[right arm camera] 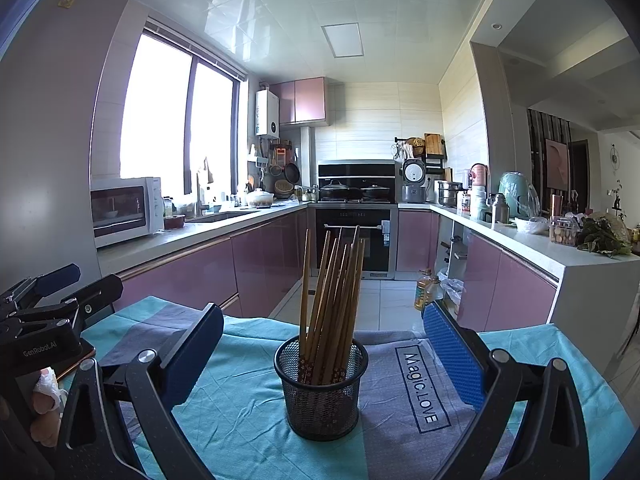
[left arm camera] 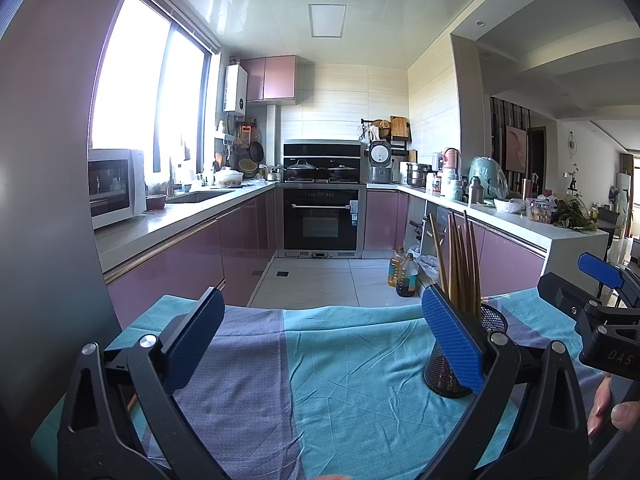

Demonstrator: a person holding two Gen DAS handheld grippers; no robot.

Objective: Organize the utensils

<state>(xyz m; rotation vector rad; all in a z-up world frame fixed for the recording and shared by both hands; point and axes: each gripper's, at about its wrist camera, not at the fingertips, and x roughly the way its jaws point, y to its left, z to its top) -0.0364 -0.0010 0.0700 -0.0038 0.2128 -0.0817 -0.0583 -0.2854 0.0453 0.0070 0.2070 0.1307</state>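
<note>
So right now both my grippers are wide open and holding nothing. The chopsticks (right arm camera: 330,308) are all bundled upright in the mesh cup (right arm camera: 322,394), which sits on the teal-and-grey cloth (right arm camera: 224,412) over the tabletop. In my right view the cup is dead centre between the fingers (right arm camera: 452,356), straight ahead of the right gripper (right arm camera: 320,354). In the left view it's off to the right, partly hidden behind my right-hand finger pad, so the left gripper (left arm camera: 322,344) is facing mostly bare cloth.

The sticks stand nearly vertical, fanning slightly and leaning a bit away, tips up. No loose utensils anywhere on the cloth that I can see, so I'd guess this job is basically done. If anything needs touching, the right side is the better lined up.
</note>
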